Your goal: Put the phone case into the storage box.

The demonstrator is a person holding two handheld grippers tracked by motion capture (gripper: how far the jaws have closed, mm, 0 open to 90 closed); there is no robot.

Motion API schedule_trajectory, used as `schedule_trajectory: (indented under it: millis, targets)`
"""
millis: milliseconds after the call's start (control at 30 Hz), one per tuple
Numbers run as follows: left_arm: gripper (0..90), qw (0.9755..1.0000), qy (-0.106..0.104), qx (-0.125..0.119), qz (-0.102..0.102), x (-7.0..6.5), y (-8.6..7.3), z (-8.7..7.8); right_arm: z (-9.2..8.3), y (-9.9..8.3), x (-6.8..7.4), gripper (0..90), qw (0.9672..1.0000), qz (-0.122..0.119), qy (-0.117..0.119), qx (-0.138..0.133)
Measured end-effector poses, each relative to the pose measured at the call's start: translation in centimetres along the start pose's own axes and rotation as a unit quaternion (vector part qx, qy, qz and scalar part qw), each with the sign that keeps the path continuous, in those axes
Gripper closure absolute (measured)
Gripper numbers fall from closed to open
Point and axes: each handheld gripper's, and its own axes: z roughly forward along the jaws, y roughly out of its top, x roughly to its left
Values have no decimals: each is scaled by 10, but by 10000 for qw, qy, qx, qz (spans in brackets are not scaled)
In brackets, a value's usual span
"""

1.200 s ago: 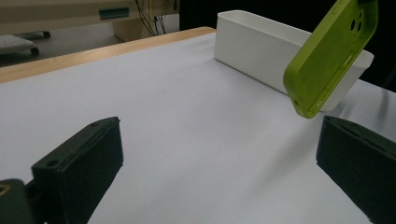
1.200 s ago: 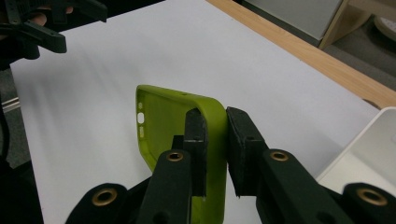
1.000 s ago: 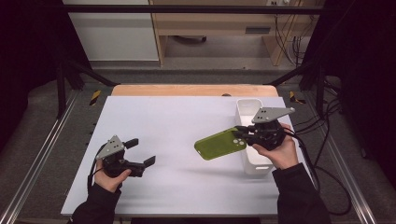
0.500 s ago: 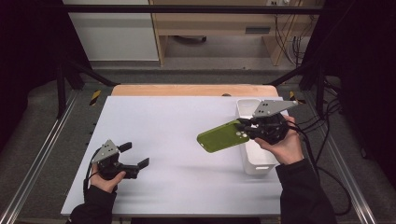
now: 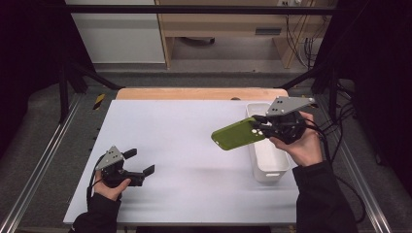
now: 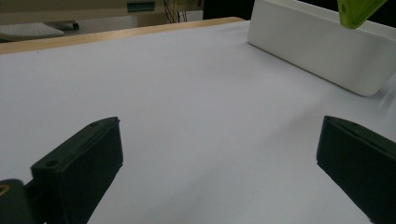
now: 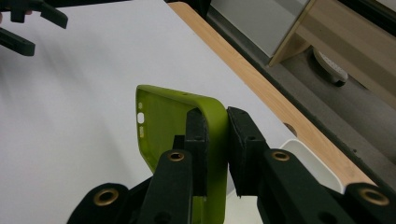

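A green phone case (image 5: 237, 135) hangs in the air over the left rim of the white bin (image 5: 270, 174). My right gripper (image 5: 258, 128) is shut on one end of it, and the case sticks out leftward over the white table (image 5: 194, 145). In the right gripper view the pads pinch the case's edge wall (image 7: 163, 126), one inside the shell and one outside, at my right gripper (image 7: 215, 119). My left gripper (image 5: 141, 161) rests low at the table's front left, open, with nothing between its jaws (image 6: 219, 172). The case's tip (image 6: 357, 11) shows above the bin (image 6: 317, 51).
The long white bin (image 7: 299, 154) stands at the table's right side, running front to back. A wooden strip (image 5: 199, 93) borders the far edge. Metal frame rails (image 5: 43, 160) run along both sides. My left gripper (image 7: 28, 23) shows far off in the right gripper view.
My right hand has lifted the green case higher above the bin's left rim. The left gripper has stayed about where it was, still open.
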Motion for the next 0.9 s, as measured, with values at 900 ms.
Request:
schedule_trajectory:
  millis: [900]
  targets:
    - [2,10000,-19,41,8,0,-1,1,-15,15,-27,791,9948,-284,-914,361]
